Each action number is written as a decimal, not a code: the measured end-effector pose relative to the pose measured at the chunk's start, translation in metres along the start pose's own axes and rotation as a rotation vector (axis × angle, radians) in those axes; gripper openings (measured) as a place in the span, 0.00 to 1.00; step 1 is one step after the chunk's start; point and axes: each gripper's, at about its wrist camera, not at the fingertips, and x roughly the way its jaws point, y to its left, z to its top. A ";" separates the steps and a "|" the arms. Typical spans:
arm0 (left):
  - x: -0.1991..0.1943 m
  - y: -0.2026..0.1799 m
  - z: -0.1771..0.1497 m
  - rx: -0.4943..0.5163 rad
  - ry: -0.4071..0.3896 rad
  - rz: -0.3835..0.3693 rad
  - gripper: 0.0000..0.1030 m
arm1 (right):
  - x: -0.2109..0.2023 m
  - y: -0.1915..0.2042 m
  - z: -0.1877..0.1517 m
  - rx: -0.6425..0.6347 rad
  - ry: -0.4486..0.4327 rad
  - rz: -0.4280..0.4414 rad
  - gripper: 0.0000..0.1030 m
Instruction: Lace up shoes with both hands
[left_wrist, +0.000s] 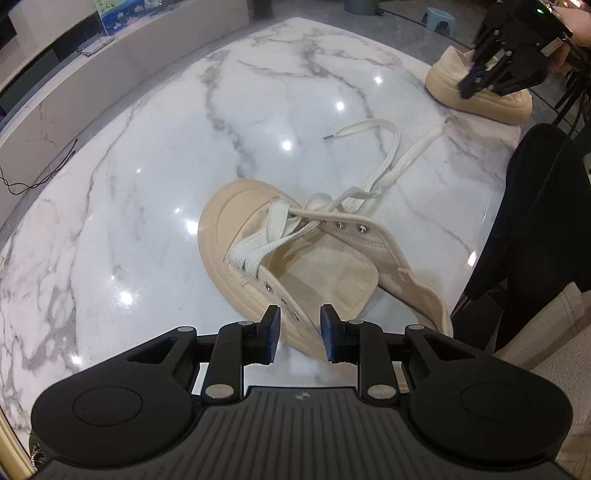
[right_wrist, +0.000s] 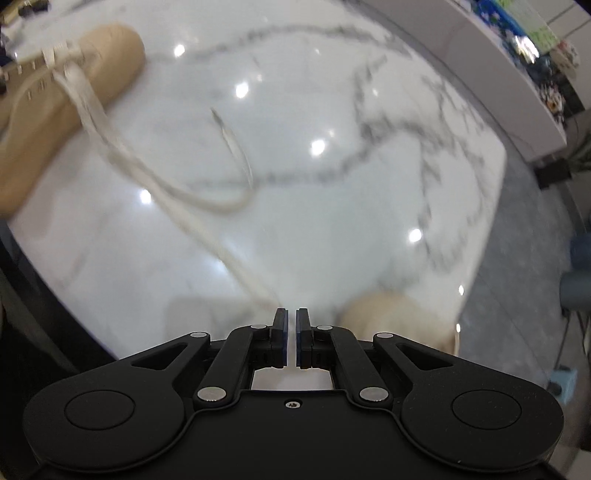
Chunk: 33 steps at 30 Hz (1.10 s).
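A beige canvas shoe (left_wrist: 295, 258) lies on the marble table (left_wrist: 147, 166), toe away from me, partly laced with a white lace (left_wrist: 384, 162) whose two ends trail off toward the far right. My left gripper (left_wrist: 300, 334) is open, its jaws either side of the shoe's near eyelet edge, touching nothing. In the right wrist view the shoe (right_wrist: 55, 99) is at the upper left and the lace (right_wrist: 166, 184) runs from it toward my right gripper (right_wrist: 291, 338). Its jaws stand nearly closed with a thin gap, and nothing shows between them. The right gripper also shows in the left view (left_wrist: 476, 83).
A second beige shoe (left_wrist: 476, 99) sits at the table's far right corner, under the right gripper; it shows blurred in the right view (right_wrist: 399, 317). A person's dark-clothed body (left_wrist: 535, 221) is at the right table edge. A low cabinet (left_wrist: 55, 92) stands beyond the table.
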 end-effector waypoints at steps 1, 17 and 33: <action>-0.001 0.001 0.000 -0.007 -0.007 0.000 0.22 | 0.000 0.001 0.007 -0.003 -0.018 0.007 0.02; 0.006 0.018 0.007 -0.115 -0.050 -0.045 0.23 | 0.075 0.021 0.113 -0.170 -0.096 0.172 0.21; 0.009 0.027 0.002 -0.167 -0.060 -0.075 0.23 | 0.056 0.039 0.122 -0.211 -0.149 0.235 0.01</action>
